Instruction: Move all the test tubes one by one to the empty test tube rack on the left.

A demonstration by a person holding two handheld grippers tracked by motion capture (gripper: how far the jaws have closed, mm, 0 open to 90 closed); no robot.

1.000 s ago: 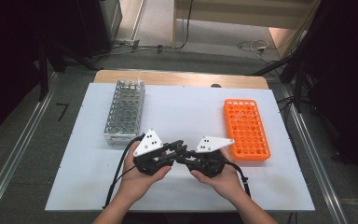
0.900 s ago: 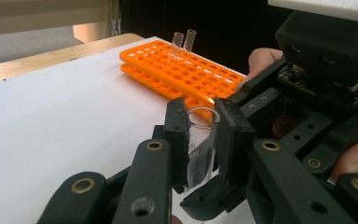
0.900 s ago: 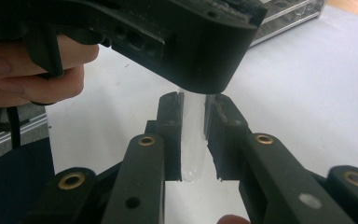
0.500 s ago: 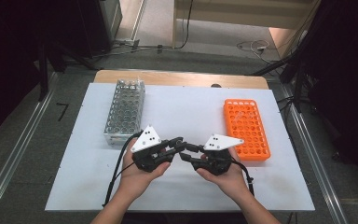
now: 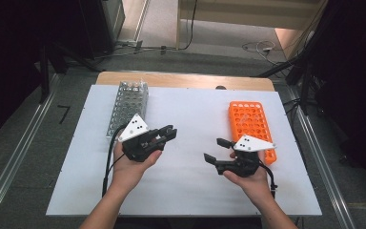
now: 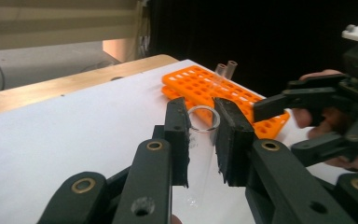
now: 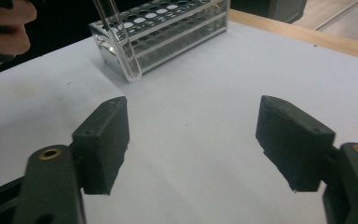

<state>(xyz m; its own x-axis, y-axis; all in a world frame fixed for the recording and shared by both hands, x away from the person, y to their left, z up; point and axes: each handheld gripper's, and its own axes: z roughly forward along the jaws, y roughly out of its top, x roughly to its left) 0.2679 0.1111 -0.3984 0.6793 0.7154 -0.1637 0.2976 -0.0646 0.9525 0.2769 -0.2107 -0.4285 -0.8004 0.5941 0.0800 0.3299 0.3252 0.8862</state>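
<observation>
Left tool (image 5: 167,133) points toward 3 o'clock, pinching a clear test tube (image 6: 199,154); right tool (image 5: 216,150) points toward 9 o'clock, jaws spread.

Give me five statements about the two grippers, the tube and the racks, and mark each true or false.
1. The left gripper holds a clear test tube between its fingers. True.
2. The right gripper is shut on a tube. False: its fingers stand wide apart with nothing between them.
3. The orange rack lies on the right side of the white table. True.
4. The clear rack lies beside the right gripper. False: it is on the left, beyond the left gripper.
5. The orange rack holds no tubes. False: two stand at its far end.
</observation>
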